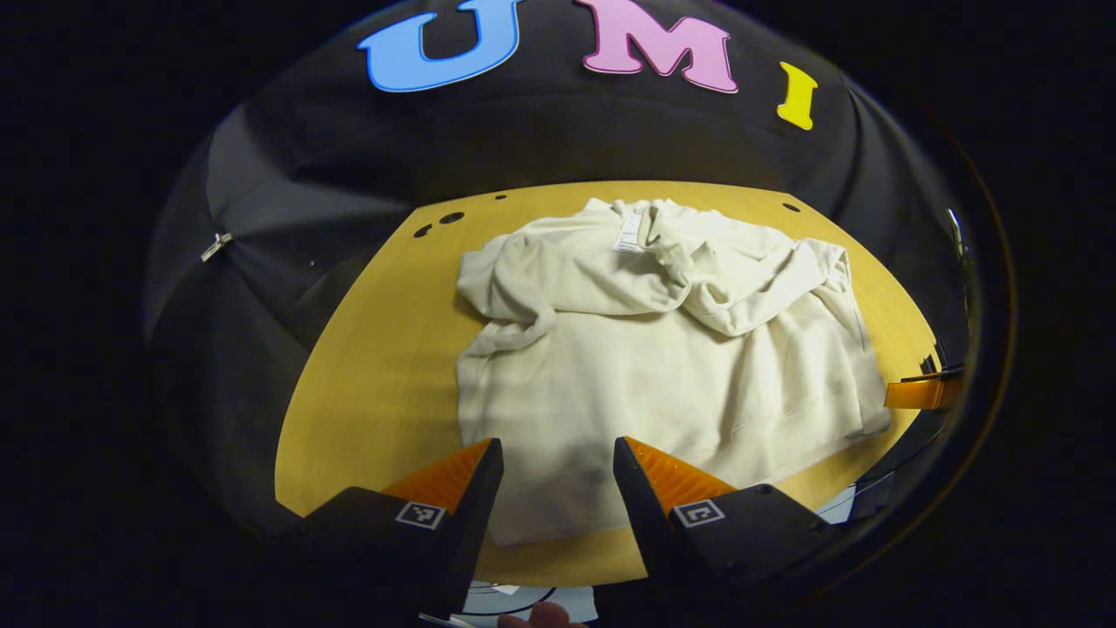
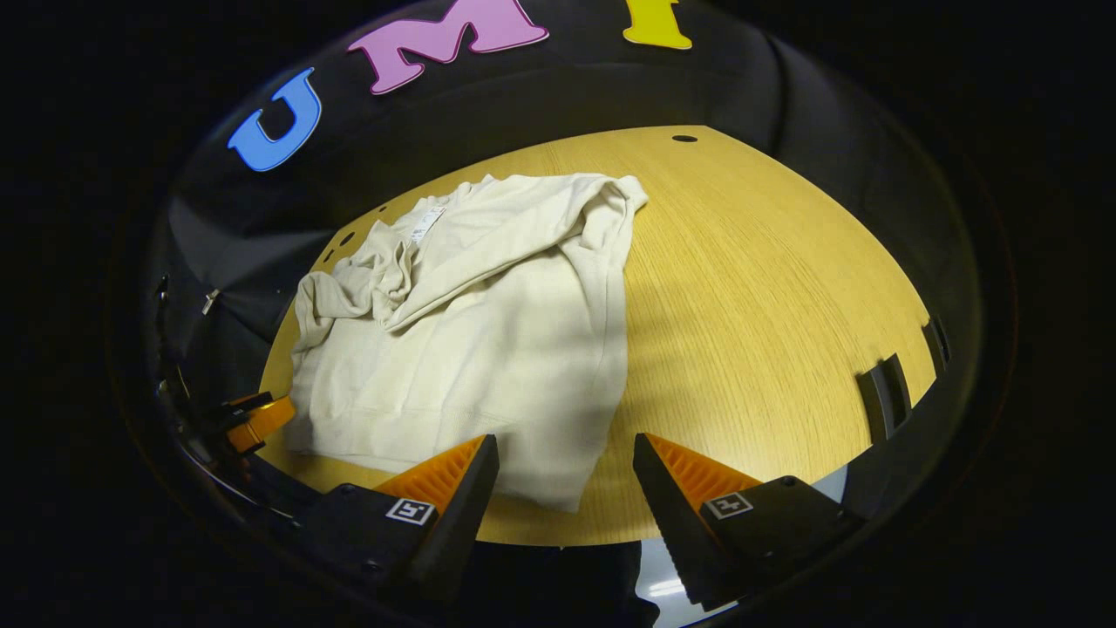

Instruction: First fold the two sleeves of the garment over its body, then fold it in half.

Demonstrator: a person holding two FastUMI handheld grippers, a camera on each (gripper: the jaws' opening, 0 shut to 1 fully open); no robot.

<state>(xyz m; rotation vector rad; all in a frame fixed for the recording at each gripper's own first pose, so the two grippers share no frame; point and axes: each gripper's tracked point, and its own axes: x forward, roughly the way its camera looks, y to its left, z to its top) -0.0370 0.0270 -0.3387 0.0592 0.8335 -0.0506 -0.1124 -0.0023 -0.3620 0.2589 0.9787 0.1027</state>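
garment [image 1: 663, 366] lies on table [image 1: 375, 392], sleeves [image 1: 750, 288] seemingly folded over body.

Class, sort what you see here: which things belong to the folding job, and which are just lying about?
Belongs to the job:
- cream garment, both sleeves already lying over its body
- left claw, open above the near hem
- right claw, open by the garment's near corner

Just lying about:
- wooden table
- black clip on the table's edge

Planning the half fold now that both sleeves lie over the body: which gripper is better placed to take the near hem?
Probably left: the left gripper hangs open directly over the garment hem, while the right gripper is open at its corner, mostly over table.
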